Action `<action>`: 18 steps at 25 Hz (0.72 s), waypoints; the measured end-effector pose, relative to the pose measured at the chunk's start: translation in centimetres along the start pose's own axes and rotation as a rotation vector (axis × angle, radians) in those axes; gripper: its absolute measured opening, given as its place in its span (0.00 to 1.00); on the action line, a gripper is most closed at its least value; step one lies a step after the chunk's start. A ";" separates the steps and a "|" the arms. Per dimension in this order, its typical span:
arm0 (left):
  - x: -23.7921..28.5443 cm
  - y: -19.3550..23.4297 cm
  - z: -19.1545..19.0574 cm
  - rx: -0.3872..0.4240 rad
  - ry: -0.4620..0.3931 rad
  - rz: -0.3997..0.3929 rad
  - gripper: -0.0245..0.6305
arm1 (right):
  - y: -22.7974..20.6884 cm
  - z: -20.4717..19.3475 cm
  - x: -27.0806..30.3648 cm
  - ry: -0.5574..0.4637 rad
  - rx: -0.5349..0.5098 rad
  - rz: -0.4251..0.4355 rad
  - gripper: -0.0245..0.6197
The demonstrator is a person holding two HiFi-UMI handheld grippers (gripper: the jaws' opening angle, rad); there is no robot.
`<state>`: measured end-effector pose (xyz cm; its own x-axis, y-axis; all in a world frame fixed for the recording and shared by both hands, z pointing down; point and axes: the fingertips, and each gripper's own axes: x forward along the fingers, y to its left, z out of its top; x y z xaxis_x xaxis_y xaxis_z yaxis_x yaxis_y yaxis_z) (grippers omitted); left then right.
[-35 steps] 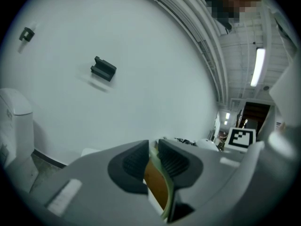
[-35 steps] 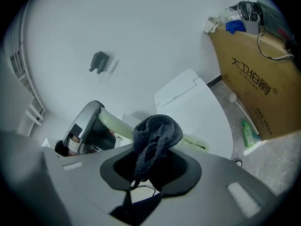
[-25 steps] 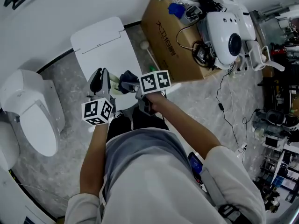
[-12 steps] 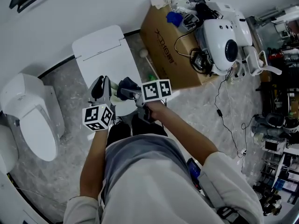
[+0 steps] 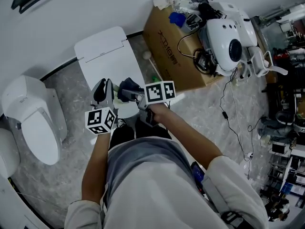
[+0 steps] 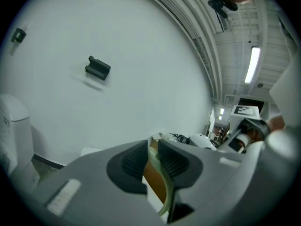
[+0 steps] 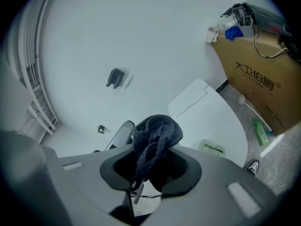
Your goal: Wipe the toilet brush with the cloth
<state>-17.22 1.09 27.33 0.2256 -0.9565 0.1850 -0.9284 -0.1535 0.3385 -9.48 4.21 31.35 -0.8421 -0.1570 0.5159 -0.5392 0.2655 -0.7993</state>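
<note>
left tongs point(image 6: 151, 155): we see them closed on a thin pale green strip, which we take to be the handle of the toilet brush point(image 6: 166, 192). it runs down between the ribbed pads and out of sight.
right tongs point(image 7: 153, 169): clamped on the dark blue cloth point(image 7: 157, 132), which sits bunched up and pokes out above the tips.
where we are: from the head view, both tools are held up side by side over the closed toilet lid point(image 5: 107, 51). the cloth sits just beside the left tongs. the brush head itself we can't make out in any view.
step in hand: as we judge it, we're bringing cloth to brush. no view shows the two touching, so the wiping proper looks not yet begun.
next move: we'd want the bunched cloth pressed against the handle clear of the left grip, then drawn along it. the left tongs must hold firm so that thin handle doesn't twist or slip.
</note>
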 end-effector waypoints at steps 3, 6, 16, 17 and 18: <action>-0.1 -0.1 -0.2 0.010 0.000 0.000 0.04 | 0.3 0.0 -0.1 -0.010 0.000 0.015 0.19; -0.5 -0.2 -0.2 0.012 0.003 -0.003 0.04 | 1.1 0.1 -0.4 -0.031 0.002 0.036 0.19; -1.1 -1.0 -0.4 0.047 0.009 -0.024 0.04 | 2.4 0.7 -1.6 -0.104 0.025 0.089 0.19; -1.2 -1.0 -0.4 0.049 0.009 -0.027 0.04 | 2.4 0.6 -1.7 -0.108 0.026 0.090 0.19; -1.3 -1.0 -0.4 0.050 0.010 -0.030 0.04 | 2.4 0.6 -1.8 -0.114 0.029 0.092 0.19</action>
<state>-16.43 2.58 27.13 0.2566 -0.9488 0.1842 -0.9347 -0.1951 0.2972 -9.23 4.57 28.27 -0.8831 -0.2404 0.4029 -0.4581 0.2567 -0.8510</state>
